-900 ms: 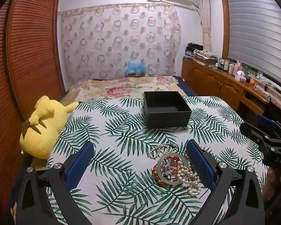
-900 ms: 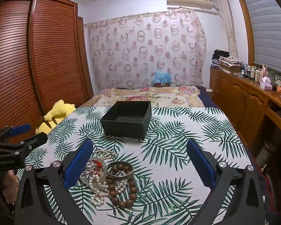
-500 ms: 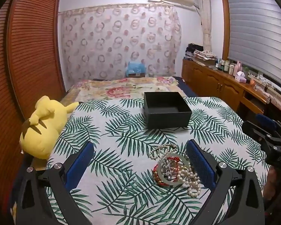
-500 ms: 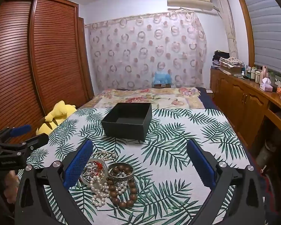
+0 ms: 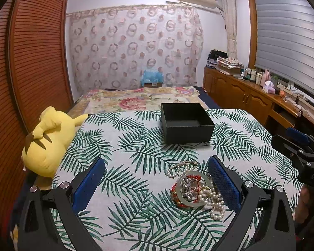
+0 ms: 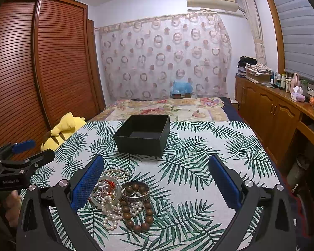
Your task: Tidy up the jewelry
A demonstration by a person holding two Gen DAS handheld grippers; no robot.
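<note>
A pile of jewelry lies on the leaf-print cloth: pearl strands, a pale bangle, red cord and silver pieces. The right wrist view also shows a silver bangle and a brown bead bracelet in the pile. An open black box stands farther back, with nothing visible inside. My left gripper is open, and the pile lies just inside its right finger. My right gripper is open too, with the pile beside its left finger. Each gripper shows at the other view's edge.
A yellow plush toy lies at the cloth's left edge. Brown louvred wardrobe doors run along the left. A wooden sideboard with bottles and a tissue box lines the right wall. Floral bedding lies beyond the box.
</note>
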